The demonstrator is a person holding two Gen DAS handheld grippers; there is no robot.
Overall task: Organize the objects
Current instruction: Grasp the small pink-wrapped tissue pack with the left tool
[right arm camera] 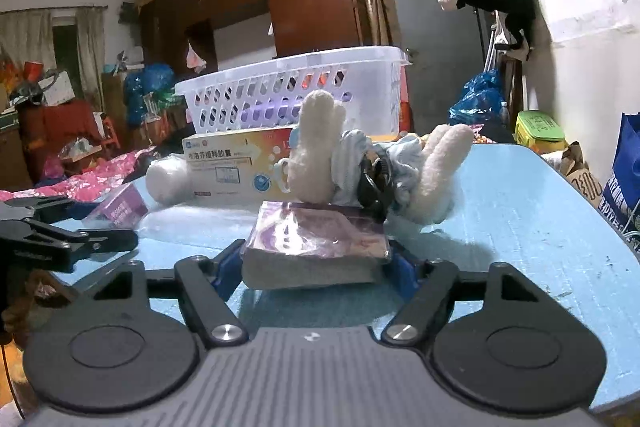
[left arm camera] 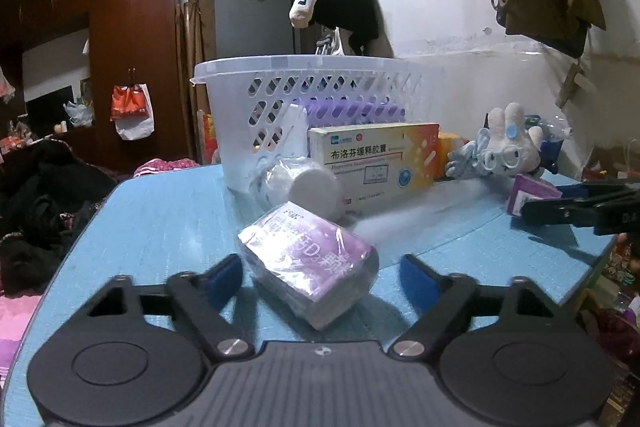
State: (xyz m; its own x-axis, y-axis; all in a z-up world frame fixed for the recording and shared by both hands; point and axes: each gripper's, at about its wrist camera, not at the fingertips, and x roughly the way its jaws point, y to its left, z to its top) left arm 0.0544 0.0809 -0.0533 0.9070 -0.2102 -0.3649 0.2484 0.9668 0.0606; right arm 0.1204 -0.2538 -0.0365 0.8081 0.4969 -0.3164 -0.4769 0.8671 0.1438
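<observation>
Purple and shiny, the small box (left arm camera: 310, 259) in front of the left gripper (left arm camera: 322, 277) is wrapped in clear plastic, so it will likely feel slick and light, but stiff enough to squeeze a little. It lies tilted near the front edge of the blue bench (left arm camera: 152, 219), and the left gripper is spread wide with a blue pad on each side of it, not touching yet. The best place to hold it looks like its two long flat sides, low down, so the wrap does not slide. The right gripper (right arm camera: 316, 267) has its pads pressed against a second purple box (right arm camera: 316, 243), also in slippery wrap, sitting flat near the bench's front edge. Just behind that box lies a soft white plush toy (right arm camera: 320, 147), which would squash easily and weigh almost nothing. A long cardboard medicine box (left arm camera: 374, 163) stands on its side toward the far edge, and a white roll (left arm camera: 308, 187) in thin plastic rests in front of it, touching it. The white basket (left arm camera: 304, 95) with holes stands at the far edge, and it is probably where these things should go.
</observation>
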